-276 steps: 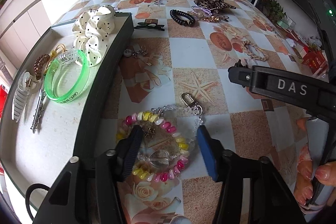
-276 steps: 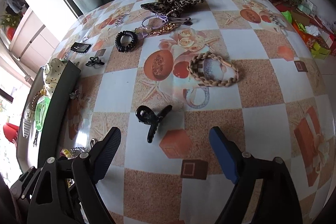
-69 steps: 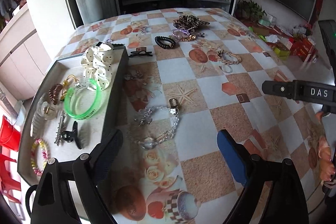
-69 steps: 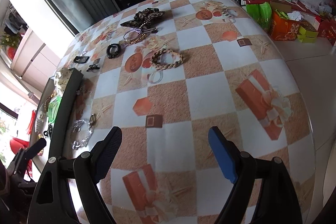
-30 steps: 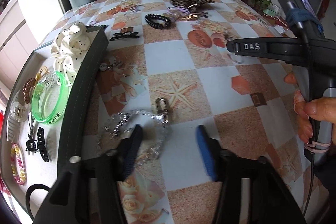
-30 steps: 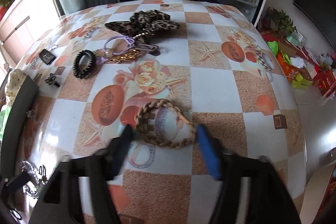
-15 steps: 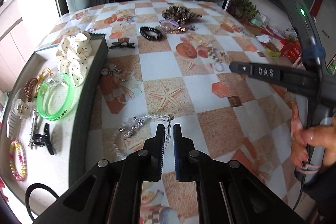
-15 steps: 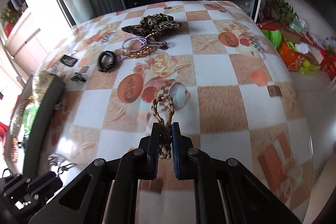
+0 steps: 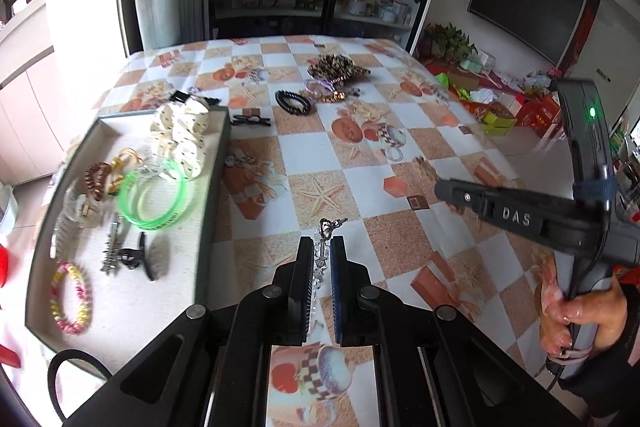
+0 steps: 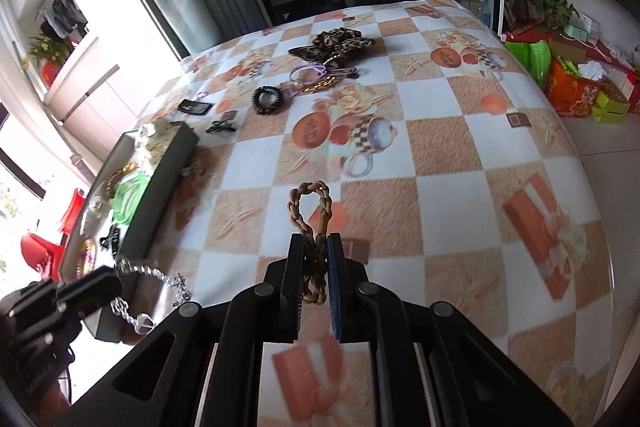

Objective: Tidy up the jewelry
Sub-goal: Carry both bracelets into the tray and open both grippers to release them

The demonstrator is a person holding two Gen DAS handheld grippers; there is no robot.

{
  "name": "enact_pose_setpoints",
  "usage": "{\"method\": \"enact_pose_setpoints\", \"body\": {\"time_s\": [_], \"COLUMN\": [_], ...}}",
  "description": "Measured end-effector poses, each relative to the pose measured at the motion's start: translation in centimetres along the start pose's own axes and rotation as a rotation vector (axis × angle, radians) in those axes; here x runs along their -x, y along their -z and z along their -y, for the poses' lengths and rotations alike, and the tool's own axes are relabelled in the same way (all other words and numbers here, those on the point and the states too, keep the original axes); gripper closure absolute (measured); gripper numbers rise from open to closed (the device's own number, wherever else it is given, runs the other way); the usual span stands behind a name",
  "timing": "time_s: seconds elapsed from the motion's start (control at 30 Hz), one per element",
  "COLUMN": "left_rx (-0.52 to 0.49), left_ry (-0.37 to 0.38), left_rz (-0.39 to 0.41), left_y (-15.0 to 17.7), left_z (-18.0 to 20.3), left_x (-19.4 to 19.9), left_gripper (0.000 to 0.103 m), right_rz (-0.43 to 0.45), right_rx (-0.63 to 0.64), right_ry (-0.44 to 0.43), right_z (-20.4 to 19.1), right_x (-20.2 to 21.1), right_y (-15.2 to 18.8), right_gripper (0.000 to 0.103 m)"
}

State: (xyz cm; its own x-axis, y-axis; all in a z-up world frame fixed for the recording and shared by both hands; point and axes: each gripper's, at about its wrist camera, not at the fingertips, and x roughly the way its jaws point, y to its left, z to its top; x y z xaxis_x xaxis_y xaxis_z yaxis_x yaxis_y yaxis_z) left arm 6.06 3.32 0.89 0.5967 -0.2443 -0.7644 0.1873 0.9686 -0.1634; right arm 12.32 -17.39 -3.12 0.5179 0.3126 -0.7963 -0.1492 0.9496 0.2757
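Observation:
My left gripper [image 9: 321,245] is shut on a clear crystal chain with a silver clasp [image 9: 325,227], held above the table just right of the dark tray [image 9: 218,187]. The chain also hangs below that gripper in the right wrist view [image 10: 150,277]. My right gripper [image 10: 314,243] is shut on a braided brown rope bracelet [image 10: 310,205], lifted over the table. The tray holds a green bangle [image 9: 153,195], a polka-dot scrunchie [image 9: 180,135], a black claw clip [image 9: 138,255] and a pink-yellow bead bracelet [image 9: 72,297].
On the checkered tablecloth lie a leopard scrunchie [image 10: 334,43], a black coil hair tie [image 10: 267,99], purple and gold hair pieces [image 10: 316,79], a black bow clip [image 9: 250,121] and small earrings [image 9: 240,161] by the tray. The table edge drops off at right [image 10: 592,187].
Both grippers have risen higher above the table with their pieces held. The crystal chain is fully lifted off the cloth; the rope bracelet hangs clear of the table.

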Motion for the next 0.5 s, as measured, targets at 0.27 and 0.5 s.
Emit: {"method": "enact_pose_setpoints", "body": {"time_s": [0.27, 0.5], "left_rx": [0.016, 0.031], "left_ry": [-0.007, -0.008], "left_rz": [0.045, 0.092], "left_y": [0.0, -0.2], "left_z": [-1.6, -2.9], "left_x": [2.7, 5.1], "left_gripper": [0.093, 0.093], "right_rz": [0.014, 0.032], "right_rx": [0.008, 0.045], "right_ry": [-0.019, -0.049], "right_z": [-1.5, -4.2], "right_x": [1.6, 2.8], "right_y": [0.8, 0.4], "right_gripper": [0.091, 0.091]}}
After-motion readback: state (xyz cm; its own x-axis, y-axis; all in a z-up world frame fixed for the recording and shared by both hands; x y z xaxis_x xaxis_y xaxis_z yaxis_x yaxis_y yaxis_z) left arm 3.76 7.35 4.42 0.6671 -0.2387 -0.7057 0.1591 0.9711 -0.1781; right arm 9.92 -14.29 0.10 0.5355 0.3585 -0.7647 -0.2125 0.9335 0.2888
